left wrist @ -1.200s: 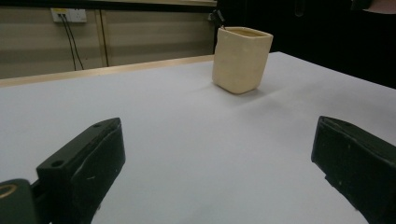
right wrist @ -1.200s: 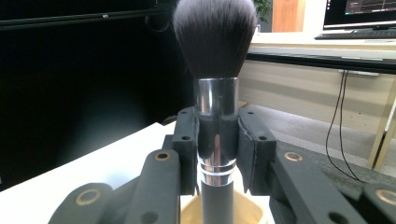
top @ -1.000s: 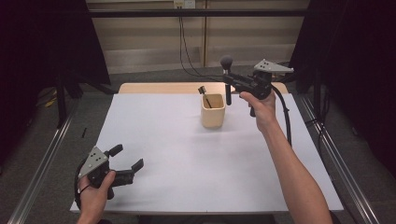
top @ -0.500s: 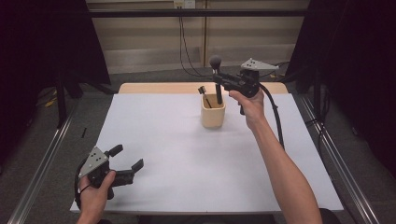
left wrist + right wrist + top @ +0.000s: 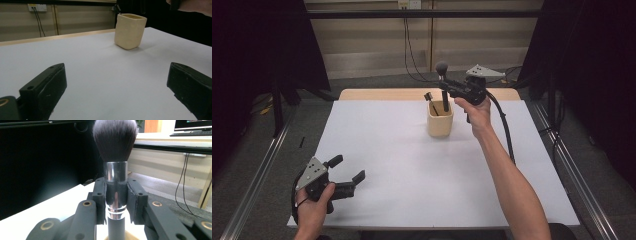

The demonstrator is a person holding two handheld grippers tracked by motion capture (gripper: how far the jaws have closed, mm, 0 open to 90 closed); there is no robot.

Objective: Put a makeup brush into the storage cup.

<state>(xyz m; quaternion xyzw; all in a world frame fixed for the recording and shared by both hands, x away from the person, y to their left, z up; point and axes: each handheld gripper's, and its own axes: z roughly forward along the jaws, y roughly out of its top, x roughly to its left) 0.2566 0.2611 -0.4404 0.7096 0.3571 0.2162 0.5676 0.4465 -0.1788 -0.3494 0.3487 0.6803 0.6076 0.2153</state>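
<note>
Right tool [image 5: 447, 90] carried its clamped brush [image 5: 443, 85] over cup [image 5: 440, 120], left tool [image 5: 346, 170] open, white table [image 5: 422, 170], dark curtains [image 5: 257, 55].

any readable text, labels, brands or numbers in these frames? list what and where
None readable.
Brush: no brand or marking on its silver ferrule or handle.
Cup: plain, unprinted.
Wall plate: no legible text.
Monitor: content too small and blurred to read.
</note>
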